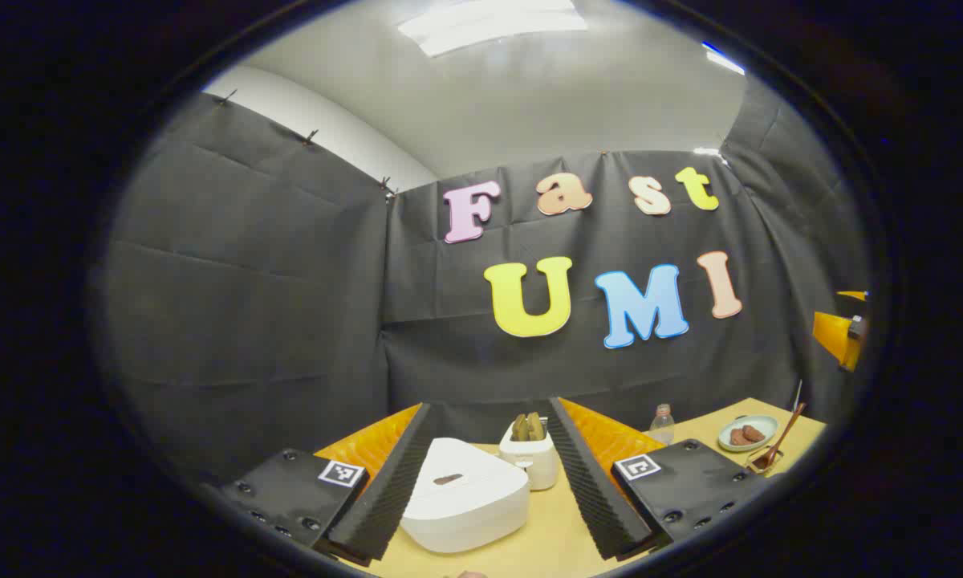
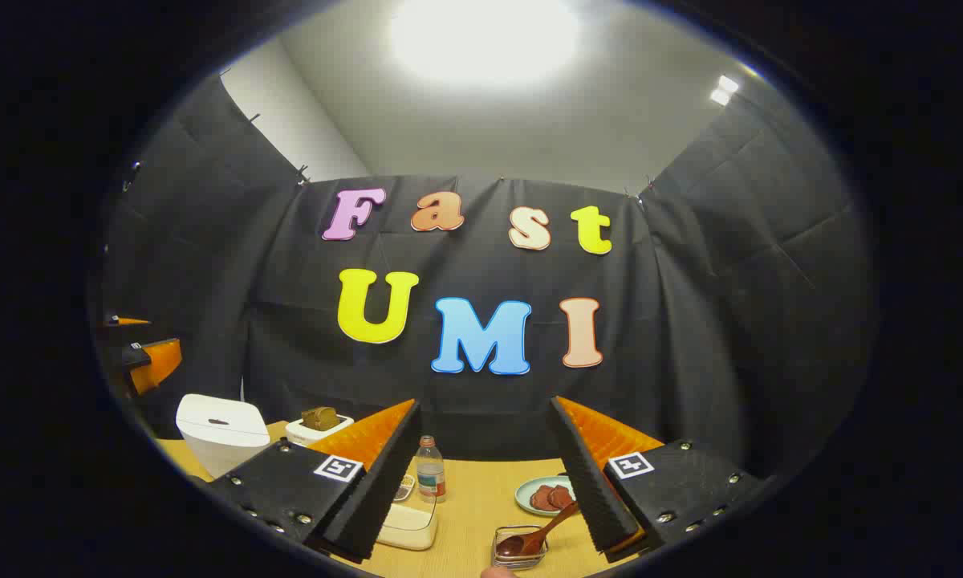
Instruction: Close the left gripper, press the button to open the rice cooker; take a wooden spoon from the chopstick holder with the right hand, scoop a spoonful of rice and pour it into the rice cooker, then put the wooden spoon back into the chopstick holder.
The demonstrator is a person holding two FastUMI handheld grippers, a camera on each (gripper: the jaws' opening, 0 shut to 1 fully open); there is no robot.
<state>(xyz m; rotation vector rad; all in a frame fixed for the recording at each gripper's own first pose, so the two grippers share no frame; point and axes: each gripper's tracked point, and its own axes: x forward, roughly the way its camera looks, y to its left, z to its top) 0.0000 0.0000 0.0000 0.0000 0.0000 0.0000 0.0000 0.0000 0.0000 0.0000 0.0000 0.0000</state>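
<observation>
1. Two grippers hang above the surface (image 2: 465, 506), both with jaws spread wide and holding nothing; left gripper (image 1: 489, 482) frames the rice cooker (image 1: 465, 494), lid down, sitting between its fingers farther off, no contact; right gripper (image 2: 489, 490) frames a bottle (image 2: 429, 470), a plate (image 2: 547, 496) with brown pieces and the wooden spoon (image 2: 534, 536).
2. Risk, judged: task wants the left jaws clenched before pressing; released like this, the fingers would straddle the cooker's button (image 1: 448, 479) and miss it, or one finger edge would shove the cooker along the surface.
3. Risk, judged: a white toaster-like box (image 1: 530, 457) stands just behind the cooker; a hard push could slide the cooker into it.
4. Spoon location: bowl end rests in a small clear holder (image 2: 520, 547) near the right finger, handle leaning up toward the plate; presumably this is the chopstick holder, cannot tell for sure; handle is thin and tilted, so a grab off-centre could twist it or tip the holder.
5. Clear container (image 2: 408, 522) of what may be rice sits by the right gripper's left finger, partly hidden; contents unclear; bottle just beside it could get knocked during scooping.
6. Spilling grains on the carry to the cooker is likely if the spoon tilts.
</observation>
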